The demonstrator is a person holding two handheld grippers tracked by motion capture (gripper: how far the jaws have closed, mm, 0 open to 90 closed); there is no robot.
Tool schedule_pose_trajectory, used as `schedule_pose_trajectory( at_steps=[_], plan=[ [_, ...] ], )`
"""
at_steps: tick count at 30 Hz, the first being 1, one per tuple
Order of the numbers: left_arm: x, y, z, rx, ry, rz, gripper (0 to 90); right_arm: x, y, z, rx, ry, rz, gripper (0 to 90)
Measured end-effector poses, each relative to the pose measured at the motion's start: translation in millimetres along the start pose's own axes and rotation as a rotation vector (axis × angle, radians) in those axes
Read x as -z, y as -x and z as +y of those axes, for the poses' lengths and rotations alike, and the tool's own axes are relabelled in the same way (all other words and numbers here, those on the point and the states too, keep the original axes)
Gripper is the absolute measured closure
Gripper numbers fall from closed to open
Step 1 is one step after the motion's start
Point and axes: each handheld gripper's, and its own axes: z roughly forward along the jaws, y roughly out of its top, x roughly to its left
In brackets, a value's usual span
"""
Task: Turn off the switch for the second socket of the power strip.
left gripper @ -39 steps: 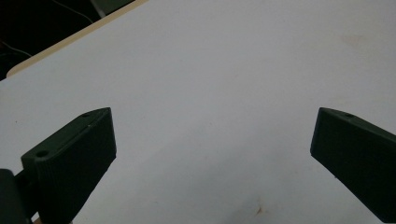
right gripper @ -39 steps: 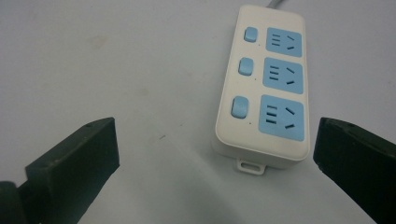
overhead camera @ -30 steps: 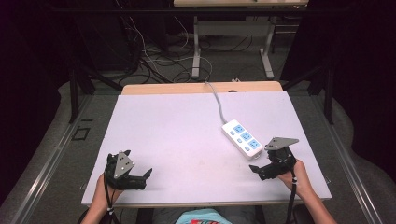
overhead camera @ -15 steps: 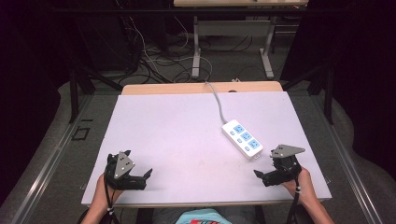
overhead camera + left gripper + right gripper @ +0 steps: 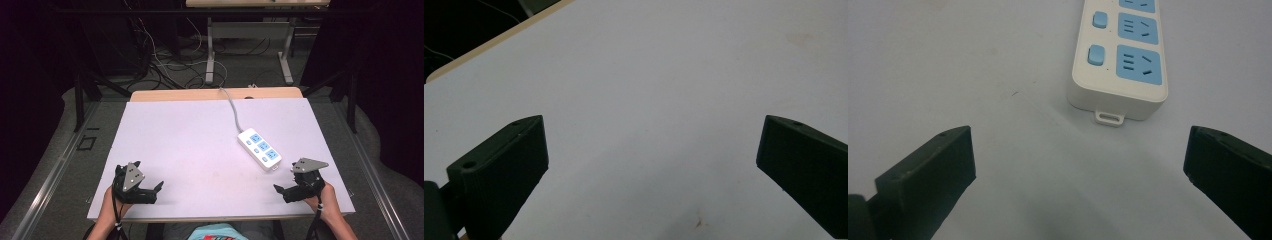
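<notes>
A: Two hand-held grippers low in the high view. Left hand-held gripper (image 5: 150, 189) at lower left of the frame, near the front edge of the counter (image 5: 190, 140). Jaws spread wide, nothing between them. Same in the left gripper view (image 5: 651, 165): two black jaws far apart, bare white counter (image 5: 664, 75) in the gap, a small brown stain near the bottom centre.

B: And the right one?

A: Right hand-held gripper (image 5: 284, 192) at lower right of the high view, held by a hand (image 5: 327, 202) coming in from the bottom edge. Grey three-cornered plate on top. Jaws also spread, holding nothing. In the right gripper view (image 5: 1080, 170), wide gap between both jaws, only counter surface (image 5: 948, 65) inside it.

B: Where is the power strip?

A: Right of centre in the high view: white power strip (image 5: 259, 148) with blue sockets, lying flat and diagonal on the counter. Grey cable (image 5: 233, 110) running from its far end toward the upper edge of the counter. Near end close to the right hand-held gripper, not touching. In the right gripper view, power strip (image 5: 1120, 60) at upper centre, ahead of the jaws, with two blue switches and a small hanging tab on the near end. Well apart from the left hand-held gripper.

B: Anything else?

A: Tangled cables on the floor (image 5: 165, 70) behind the counter, upper part of the frame.
</notes>
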Motion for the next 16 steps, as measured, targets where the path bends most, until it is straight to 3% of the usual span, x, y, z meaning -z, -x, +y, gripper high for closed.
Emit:
schedule_pose_trajectory(
  at_steps=[16],
  plan=[
    [-1.3, 0.5, -0.2, -0.010, -0.010, -0.008, 0.1, 0.1, 0.0, 0.3, 0.012, 0.006, -0.001, 0.0]
  ],
)
